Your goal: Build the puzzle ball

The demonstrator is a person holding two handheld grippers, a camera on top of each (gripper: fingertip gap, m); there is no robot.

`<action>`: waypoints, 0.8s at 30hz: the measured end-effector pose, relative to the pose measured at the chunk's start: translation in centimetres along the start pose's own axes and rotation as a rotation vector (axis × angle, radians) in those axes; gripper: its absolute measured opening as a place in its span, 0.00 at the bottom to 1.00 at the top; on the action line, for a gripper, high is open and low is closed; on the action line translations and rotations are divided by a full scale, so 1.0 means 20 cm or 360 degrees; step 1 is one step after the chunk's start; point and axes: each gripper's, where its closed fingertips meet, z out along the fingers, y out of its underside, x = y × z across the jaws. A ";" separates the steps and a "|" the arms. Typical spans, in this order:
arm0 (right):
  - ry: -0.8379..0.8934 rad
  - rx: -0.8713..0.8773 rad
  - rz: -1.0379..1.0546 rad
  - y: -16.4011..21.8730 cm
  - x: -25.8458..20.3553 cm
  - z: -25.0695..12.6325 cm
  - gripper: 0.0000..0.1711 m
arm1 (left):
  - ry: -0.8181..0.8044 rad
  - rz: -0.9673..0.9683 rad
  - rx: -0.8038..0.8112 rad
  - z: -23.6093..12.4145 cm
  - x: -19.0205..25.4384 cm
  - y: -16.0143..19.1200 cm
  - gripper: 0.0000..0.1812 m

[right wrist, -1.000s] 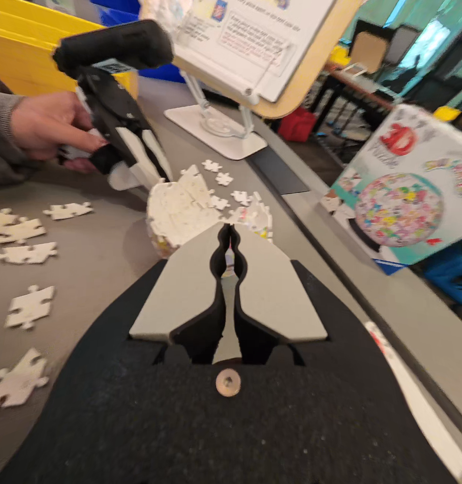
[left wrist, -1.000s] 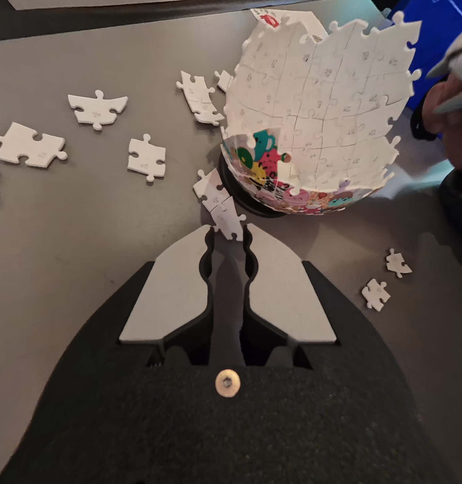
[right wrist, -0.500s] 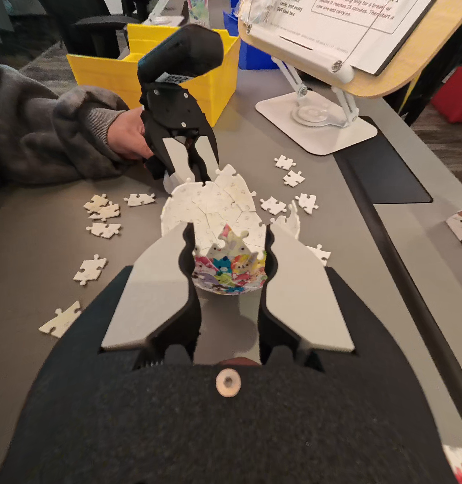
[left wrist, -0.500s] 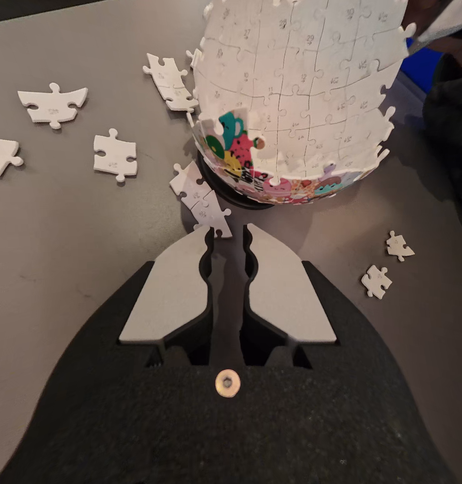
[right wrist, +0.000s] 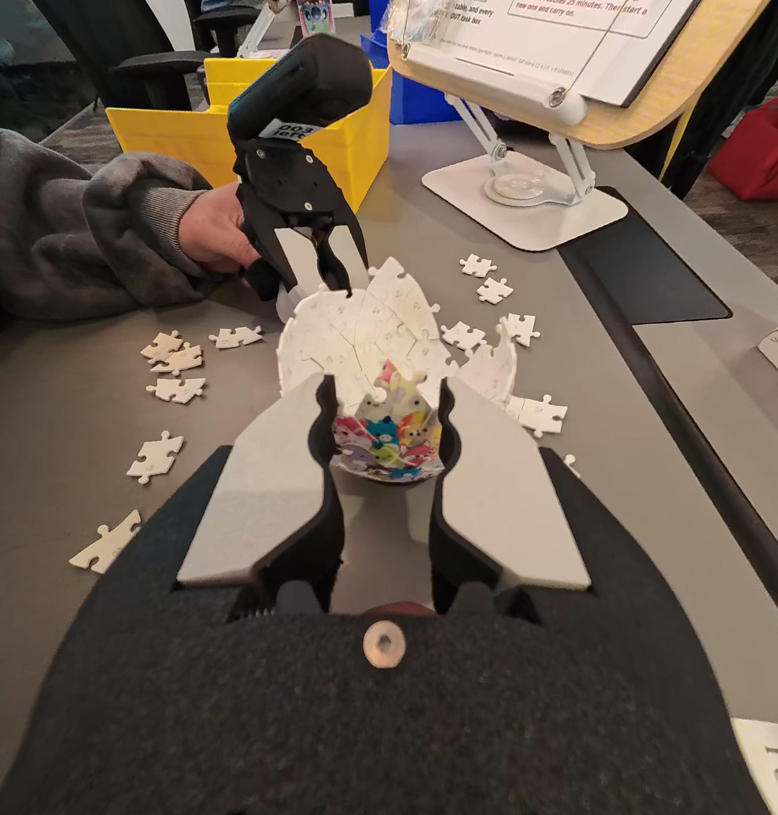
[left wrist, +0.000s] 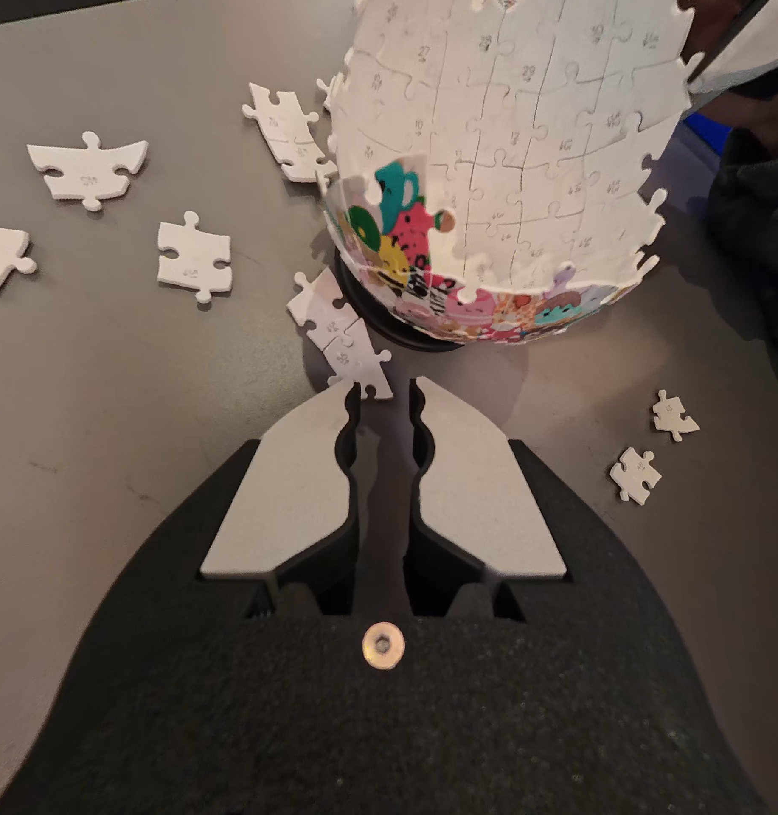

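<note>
Now, puzzle ball (left wrist: 510, 176): a part-built shell, open and bowl-like, sitting on a black ring stand (left wrist: 378, 326) on the grey table (left wrist: 113, 441); its white numbered inner side faces the left wrist view, with colourful cartoon print along the lower outside. In the right wrist view the same shell (right wrist: 369, 344) sits between the two grippers.
Left gripper (left wrist: 385, 388): fingers released, a narrow gap between the tips, nothing held — it hangs low over the table just in front of the stand. From the right wrist view it (right wrist: 334, 282) tilts down behind the shell's far rim, held by a hand (right wrist: 215, 233) in a grey sleeve (right wrist: 69, 229).
Joined pair of pieces (left wrist: 343, 339): white side up, lying against the stand, its near end just beside the left finger (left wrist: 290, 485).
Right gripper (right wrist: 385, 388): fingers spread wide and empty — the printed side of the shell shows in the gap; whether the tips touch it I cannot tell.
Loose pieces: several white ones scattered left of the ball (left wrist: 193, 256), two small ones to the right (left wrist: 634, 474).
Background: yellow bin (right wrist: 351, 132), a white stand with a wooden board (right wrist: 523, 203), a black mat (right wrist: 643, 273).
</note>
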 end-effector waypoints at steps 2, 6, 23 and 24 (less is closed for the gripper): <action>0.0016 -0.0008 -0.0006 0.02 -0.02 0.00 0.26 | 0.0003 -0.0003 0.0002 0.00 0.00 0.00 0.11; 0.0022 -0.0014 0.0014 0.06 -0.06 0.02 0.26 | 0.0003 0.0000 -0.0008 0.00 0.00 0.00 0.11; 0.0126 0.0065 0.0050 0.10 -0.11 0.07 0.31 | -0.0001 0.0008 -0.0020 0.01 0.01 0.01 0.11; 0.0149 0.0092 0.0040 0.08 -0.10 0.05 0.30 | 0.0000 0.0008 -0.0021 0.01 0.01 0.01 0.11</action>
